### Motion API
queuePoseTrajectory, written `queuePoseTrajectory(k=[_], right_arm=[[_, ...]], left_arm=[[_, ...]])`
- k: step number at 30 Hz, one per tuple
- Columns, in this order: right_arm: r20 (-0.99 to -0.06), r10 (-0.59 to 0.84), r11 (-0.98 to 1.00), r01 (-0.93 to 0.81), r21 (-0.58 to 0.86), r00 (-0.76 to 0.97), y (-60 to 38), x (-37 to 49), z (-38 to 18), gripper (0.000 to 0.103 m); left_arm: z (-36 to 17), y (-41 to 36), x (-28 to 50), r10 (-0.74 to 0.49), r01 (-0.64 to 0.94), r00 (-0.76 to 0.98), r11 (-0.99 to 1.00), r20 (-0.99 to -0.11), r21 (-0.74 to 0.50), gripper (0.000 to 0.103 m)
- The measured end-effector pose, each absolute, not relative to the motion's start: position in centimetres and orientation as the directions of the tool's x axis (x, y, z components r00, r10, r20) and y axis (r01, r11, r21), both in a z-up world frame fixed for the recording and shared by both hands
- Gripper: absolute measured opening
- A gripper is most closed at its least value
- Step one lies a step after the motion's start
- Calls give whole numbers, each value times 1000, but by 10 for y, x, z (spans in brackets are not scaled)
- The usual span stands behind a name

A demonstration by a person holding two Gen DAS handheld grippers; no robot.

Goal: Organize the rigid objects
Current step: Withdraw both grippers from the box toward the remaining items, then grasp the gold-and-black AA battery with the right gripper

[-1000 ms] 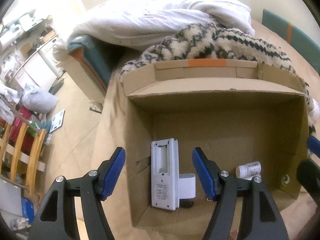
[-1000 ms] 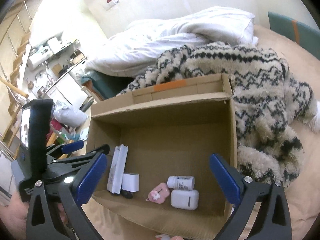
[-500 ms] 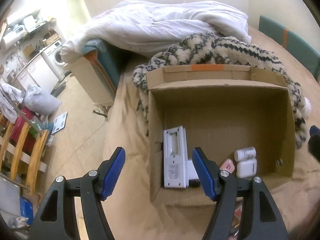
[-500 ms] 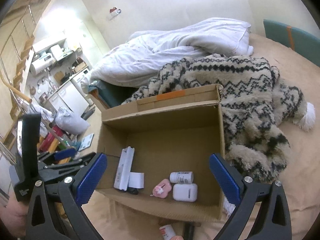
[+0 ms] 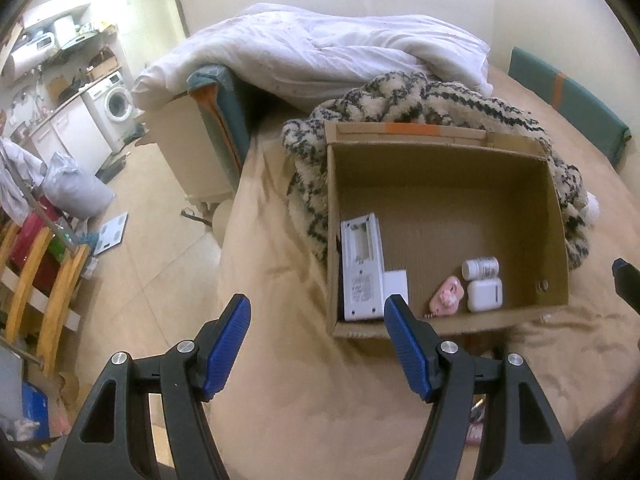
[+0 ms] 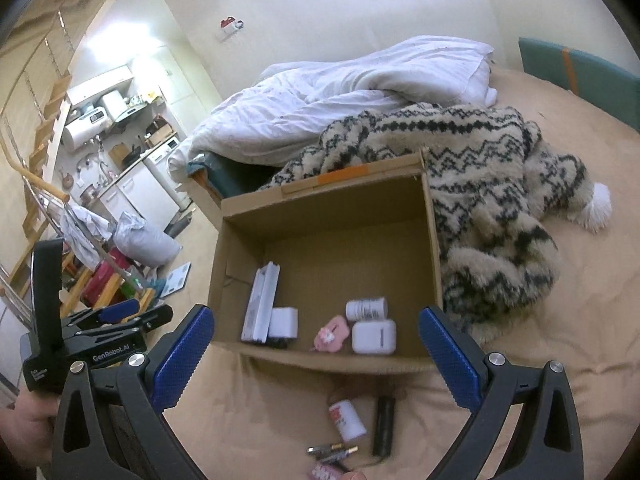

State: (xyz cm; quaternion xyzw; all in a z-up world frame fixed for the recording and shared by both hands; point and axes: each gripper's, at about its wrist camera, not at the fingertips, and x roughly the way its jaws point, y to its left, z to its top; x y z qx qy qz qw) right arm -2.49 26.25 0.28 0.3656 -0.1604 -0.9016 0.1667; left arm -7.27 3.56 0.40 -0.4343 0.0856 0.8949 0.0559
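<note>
Left tongs [image 5: 316, 334] jaws apart, nothing between them, over the tan bed sheet [image 5: 280, 360] just short of the cardboard box [image 5: 334, 208]. Same tongs seen from the right wrist view at far left, held in a hand [image 6: 24, 428]. Box sits open on the bed, a patterned fleece blanket [image 6: 492, 200] bunched against its far and right sides, white duvet [image 6: 340, 92] behind.

Inside the box, along the near wall, left to right: white remote-like device [image 5: 360, 268] lying back up, small white block [image 5: 396, 286] touching it, pink item [image 5: 446, 296], white pill bottle [image 5: 480, 268] on its side, white earbud case [image 5: 485, 295] just in front of the bottle.

Right tongs [image 6: 316, 356] wide open, empty, over the box's near edge. On the sheet outside the box: white bottle with red label [image 6: 347, 420], black cylinder [image 6: 383, 424], small metal bits [image 6: 332, 450], too blurred to name.
</note>
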Motion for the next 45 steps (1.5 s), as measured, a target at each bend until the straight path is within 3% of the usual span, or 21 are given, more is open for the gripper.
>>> queuePoseTrajectory(k=[11, 21, 29, 31, 32, 33, 40, 45], right_arm=[[-673, -389, -900, 106, 422, -629, 261, -3, -21, 103], [-733, -354, -914, 49, 403, -581, 257, -6, -43, 103], [-830, -437, -880, -28, 475, -347, 242, -14, -93, 103], [-857, -442, -888, -5, 460, -265, 229, -16, -105, 101], [-874, -432, -899, 24, 438, -225, 221, -18, -110, 87], [-886, -420, -907, 52, 418, -194, 215, -20, -114, 80], [-975, -224, -922, 323, 213, 1, 173, -35, -148, 72], [-978, -193, -868, 452, 208, 78, 158, -37, -162, 70]], left_arm=[[-21, 28, -51, 59, -212, -629, -972, -775, 98, 67], [-19, 2, -58, 65, -117, -607, -993, -792, 8, 67], [-26, -2, -62, 83, -101, -559, -994, -825, -32, 67], [-28, 0, -62, 97, -112, -544, -993, -834, -42, 67], [-29, 2, -62, 103, -119, -538, -992, -837, -45, 67], [-29, 3, -61, 108, -126, -534, -991, -839, -47, 67], [-29, 3, -61, 125, -140, -519, -988, -845, -60, 67], [-31, -1, -64, 128, -127, -507, -989, -852, -74, 67]])
